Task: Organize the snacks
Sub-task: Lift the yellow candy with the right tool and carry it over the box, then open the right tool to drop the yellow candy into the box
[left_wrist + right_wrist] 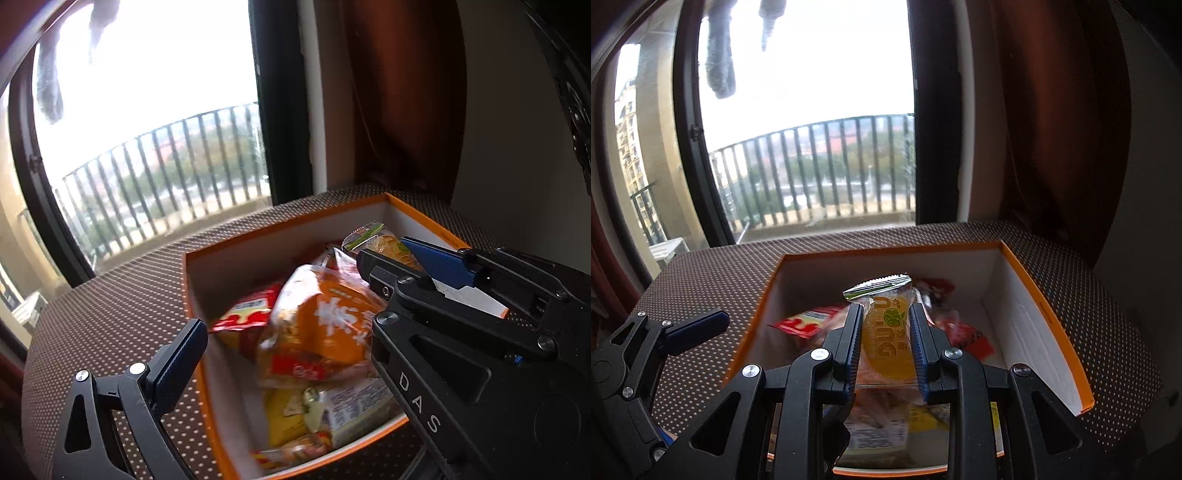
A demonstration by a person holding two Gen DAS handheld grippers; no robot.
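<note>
An orange-rimmed box (1045, 306) with white inner walls stands on a brown dotted table (713, 280). My right gripper (884, 310) is shut on a yellow jelly packet (886, 343) with a lime print and holds it over the box's middle. Below it lie loose snacks, among them a red packet (809, 321). In the left wrist view the box (258, 236) holds an orange bag (332, 325), a red packet (247, 310) and a yellow pack (288, 417). My left gripper (284, 314) is open over the box's near left corner and holds nothing. The right gripper (384, 251) with the jelly packet (388, 245) shows beside it.
A large window (812, 110) with a balcony railing (831, 166) stands behind the table. A brown curtain (1052, 129) hangs at the back right, close to the box. Bare dotted tabletop (110, 295) lies left of the box.
</note>
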